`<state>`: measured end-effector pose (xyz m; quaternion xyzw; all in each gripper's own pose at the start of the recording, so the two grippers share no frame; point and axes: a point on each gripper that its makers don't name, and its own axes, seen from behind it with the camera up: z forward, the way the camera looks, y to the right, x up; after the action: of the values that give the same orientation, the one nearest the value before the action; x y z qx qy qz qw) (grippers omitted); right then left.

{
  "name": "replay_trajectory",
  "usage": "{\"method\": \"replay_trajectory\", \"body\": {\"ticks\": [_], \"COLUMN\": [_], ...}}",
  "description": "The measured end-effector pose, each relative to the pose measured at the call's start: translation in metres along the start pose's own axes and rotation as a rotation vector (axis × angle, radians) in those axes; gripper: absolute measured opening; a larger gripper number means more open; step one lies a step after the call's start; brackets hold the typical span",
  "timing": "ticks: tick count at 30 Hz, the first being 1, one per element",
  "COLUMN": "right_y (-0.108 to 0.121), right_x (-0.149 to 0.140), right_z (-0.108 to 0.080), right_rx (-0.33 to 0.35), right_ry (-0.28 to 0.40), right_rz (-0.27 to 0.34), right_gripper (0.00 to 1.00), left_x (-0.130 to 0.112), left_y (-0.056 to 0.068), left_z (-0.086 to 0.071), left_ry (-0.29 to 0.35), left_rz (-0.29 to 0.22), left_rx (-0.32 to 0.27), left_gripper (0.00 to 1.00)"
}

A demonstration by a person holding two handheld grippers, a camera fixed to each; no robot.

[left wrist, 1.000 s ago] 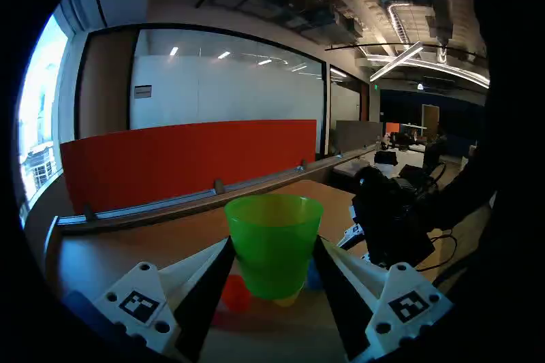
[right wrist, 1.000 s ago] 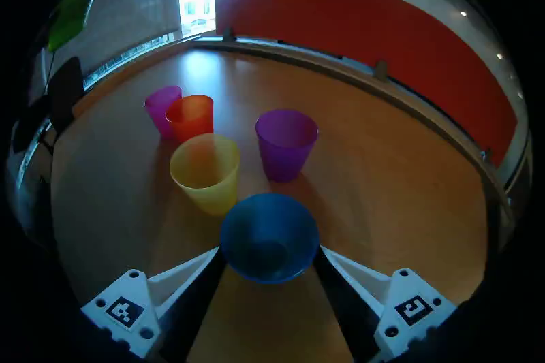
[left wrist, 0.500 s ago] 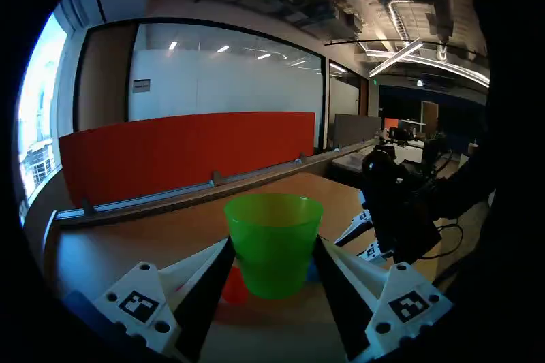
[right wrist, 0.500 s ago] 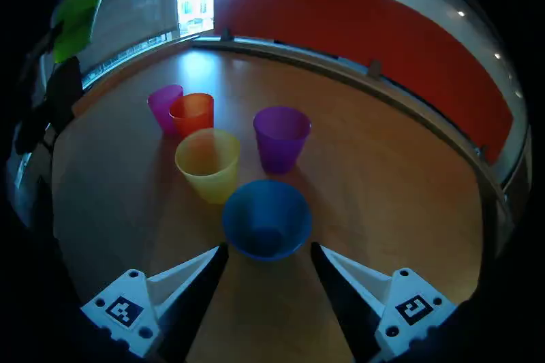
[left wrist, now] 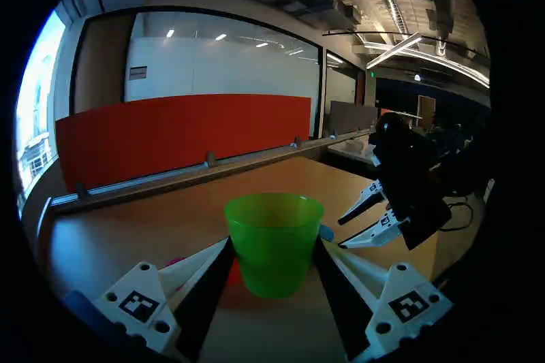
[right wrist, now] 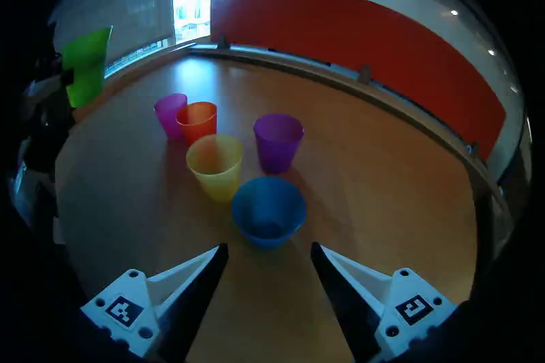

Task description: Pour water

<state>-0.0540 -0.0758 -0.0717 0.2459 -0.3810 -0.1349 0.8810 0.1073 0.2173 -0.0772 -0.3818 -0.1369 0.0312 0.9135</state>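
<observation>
The translucent green plastic cup [left wrist: 274, 244] stands upright between the two fingers of the left gripper [left wrist: 272, 240], rim up and level. Both fingers press against its sides, so the gripper is clamped on it and carries it above the wooden table [right wrist: 381, 179]. Small slivers of other cups show past its base. In the right gripper view the same green cup appears far off at the left edge, raised well above the table. The right gripper [right wrist: 268, 247] has its fingers spread wide with nothing between them. Just ahead of its fingertips, apart from them, the blue plastic cup [right wrist: 268, 212] stands upright on the table. Beyond the blue cup and nearly touching it is a yellow plastic cup [right wrist: 215, 166]. A purple plastic cup [right wrist: 278, 141] stands just beside the yellow one. Farther back an orange plastic cup [right wrist: 197, 122] and a magenta plastic cup [right wrist: 169, 114] stand close together. All five are upright with open mouths; whether any of them, or the green cup, holds water cannot be told. In the left gripper view the right gripper hangs to the right of the green cup, above the table, with its fingers apart. A long red partition [left wrist: 184, 135] runs along the table's far edge.
</observation>
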Motion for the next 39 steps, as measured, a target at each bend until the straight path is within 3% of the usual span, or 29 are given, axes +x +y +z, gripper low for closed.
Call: {"method": "replay_trajectory", "body": {"ticks": [20, 39], "right_y": [-0.012, -0.019], "right_x": [0.009, 0.013], "right_z": [-0.025, -0.033], "right_rx": [-0.026, -0.037], "right_ry": [0.017, 0.025], "right_rz": [-0.016, -0.012], "right_gripper": [0.94, 0.94], "left_x": [-0.089, -0.15], "left_y": [0.01, 0.01], "left_z": [0.013, 0.027], "left_ry": [-0.143, -0.253], "left_rz": [0.059, 0.104], "left_rx": [-0.047, -0.059], "left_gripper": [0.79, 0.79]}}
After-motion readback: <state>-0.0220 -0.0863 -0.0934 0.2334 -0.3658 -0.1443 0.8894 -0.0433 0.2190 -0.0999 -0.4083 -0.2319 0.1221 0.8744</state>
